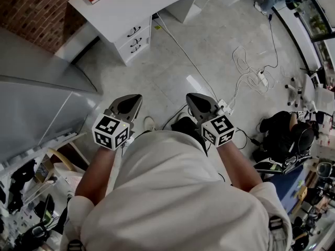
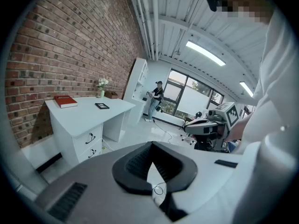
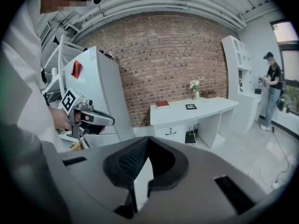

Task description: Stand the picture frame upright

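Two hand-held grippers were carried low in front of the person's shirt, both angled a little toward the floor [image 1: 172, 72], and neither was anywhere near the frame. The left hand-held gripper [image 2: 152, 146] had its jaws pressed together on nothing. The right hand-held gripper [image 3: 147, 141] looked the same, with its tips meeting and nothing pinched between them. I took that for a carrying posture, closed and tucked in close while the person stood out on the open floor, well apart from the work.

The frame [image 2: 102, 106] lay flat, face up, on the white tabletop [image 2: 88, 115] that stood against the brick wall [image 2: 70, 41]. A red book [image 2: 65, 101] lay near it, and a small vase of flowers [image 2: 102, 84] stood at the back by the wall. Lying flat like that, away from the edges, the frame seemed simply set down, with bare tabletop round it for jaws to come at an edge. To my eye the task had not begun. The person would need to walk over before anything could be gripped.

As for writing, the book's cover bore pale lettering too small to read. The cube [image 1: 110, 131] on each gripper showed black-and-white square markers, not words. I could make out no brand anywhere.
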Demonstrator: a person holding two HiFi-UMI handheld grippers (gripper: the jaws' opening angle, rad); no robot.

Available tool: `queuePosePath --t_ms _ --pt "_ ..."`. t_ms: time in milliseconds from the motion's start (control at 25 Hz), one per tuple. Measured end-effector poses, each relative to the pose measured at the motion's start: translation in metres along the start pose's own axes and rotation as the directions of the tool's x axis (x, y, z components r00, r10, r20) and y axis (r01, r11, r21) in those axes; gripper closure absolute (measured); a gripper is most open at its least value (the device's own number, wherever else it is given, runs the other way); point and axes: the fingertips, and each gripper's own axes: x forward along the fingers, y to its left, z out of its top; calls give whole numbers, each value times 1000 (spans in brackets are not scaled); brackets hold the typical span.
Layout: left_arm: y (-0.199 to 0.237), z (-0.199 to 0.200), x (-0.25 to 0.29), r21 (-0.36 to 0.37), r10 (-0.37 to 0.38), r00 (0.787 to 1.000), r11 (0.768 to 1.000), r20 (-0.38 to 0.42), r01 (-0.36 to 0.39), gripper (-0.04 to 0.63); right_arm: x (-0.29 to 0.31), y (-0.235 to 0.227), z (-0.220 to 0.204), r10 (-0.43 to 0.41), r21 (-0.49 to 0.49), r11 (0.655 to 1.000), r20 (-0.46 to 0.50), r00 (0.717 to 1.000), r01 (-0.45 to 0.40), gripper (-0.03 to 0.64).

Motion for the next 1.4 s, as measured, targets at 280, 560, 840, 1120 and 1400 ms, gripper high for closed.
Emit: queuePosePath --t_ms 280,560,840,1120,1400 --pt "2 -1 -17 -14 -10 1000 1000 21 10 601 5 21 3 3 4 1000 -11 1000 -3 614" --pt "-6 -1 -4 -2 -44 999 999 2 44 601 1 11 0 -16 62 998 9 1000 15 614" --pt "5 26 29 21 -19 1000 1000 10 19 599 15 -31 9 -5 109 994 62 998 -1 607" --pt "34 67 93 4 26 1000 1000 13 -26 538 43 -110 39 -11 93 996 106 994 1 564" --pt "65 117 156 -16 81 996 997 20 -81 523 79 -190 66 27 89 995 92 995 -35 541"
